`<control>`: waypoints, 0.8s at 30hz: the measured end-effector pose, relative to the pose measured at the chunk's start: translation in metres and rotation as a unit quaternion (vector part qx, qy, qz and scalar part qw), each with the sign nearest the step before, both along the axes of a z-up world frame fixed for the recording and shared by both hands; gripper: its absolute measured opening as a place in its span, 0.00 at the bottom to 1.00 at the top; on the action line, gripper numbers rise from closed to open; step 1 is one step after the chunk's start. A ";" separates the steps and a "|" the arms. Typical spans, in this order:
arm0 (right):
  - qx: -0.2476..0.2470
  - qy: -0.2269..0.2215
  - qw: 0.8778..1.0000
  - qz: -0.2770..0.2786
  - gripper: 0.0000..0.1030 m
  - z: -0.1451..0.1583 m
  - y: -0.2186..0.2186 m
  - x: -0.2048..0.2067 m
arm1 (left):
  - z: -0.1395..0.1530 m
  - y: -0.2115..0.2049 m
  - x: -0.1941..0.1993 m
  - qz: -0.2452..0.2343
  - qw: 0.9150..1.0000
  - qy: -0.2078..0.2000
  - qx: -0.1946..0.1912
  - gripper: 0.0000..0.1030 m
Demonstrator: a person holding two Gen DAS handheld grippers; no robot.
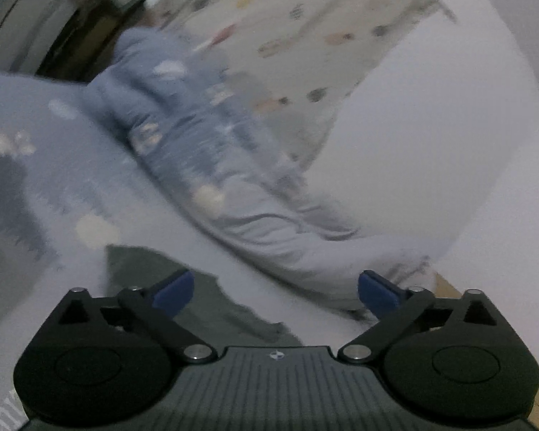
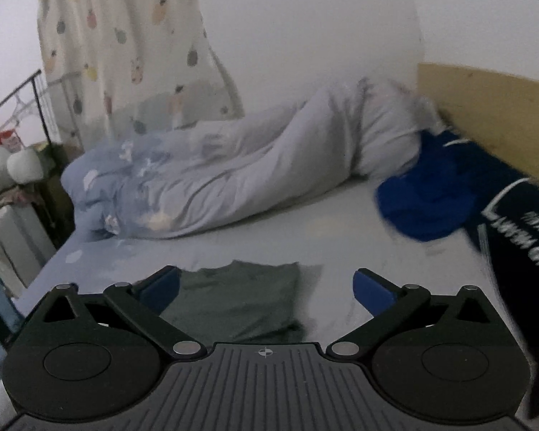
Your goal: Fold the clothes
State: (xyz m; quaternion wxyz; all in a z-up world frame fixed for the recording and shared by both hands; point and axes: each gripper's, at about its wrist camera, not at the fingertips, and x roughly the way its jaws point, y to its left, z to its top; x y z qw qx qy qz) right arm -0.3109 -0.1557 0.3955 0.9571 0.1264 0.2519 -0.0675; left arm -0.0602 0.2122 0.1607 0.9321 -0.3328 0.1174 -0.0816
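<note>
Left gripper (image 1: 276, 292), right gripper (image 2: 266, 289): jaws spread wide, empty. Folded grey-green garment (image 2: 233, 301): flat on bed (image 2: 341, 248), near front edge. Blue garment (image 2: 424, 201): crumpled by headboard (image 2: 485, 107). Risk: a low-passing gripper snagging and undoing the fold.

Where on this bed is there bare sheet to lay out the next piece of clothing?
Bare sheet lies between the folded grey-green garment, the rumpled pale-blue duvet and the crumpled bright-blue garment. The right edge is crowded by that and a dark printed garment.
</note>
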 end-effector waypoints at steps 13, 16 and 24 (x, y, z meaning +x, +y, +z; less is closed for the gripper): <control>-0.021 -0.019 0.996 0.088 1.00 0.028 -0.017 -0.149 | 0.112 -0.034 -0.149 -0.088 0.993 -0.029 0.079 1.00; 0.013 -0.018 0.998 0.063 1.00 -0.017 -0.026 -0.155 | 0.114 -0.031 -0.174 -0.087 0.992 -0.013 0.091 1.00; 0.121 0.030 0.990 0.061 1.00 -0.128 -0.029 -0.156 | 0.054 -0.034 -0.193 -0.078 0.965 0.116 0.223 1.00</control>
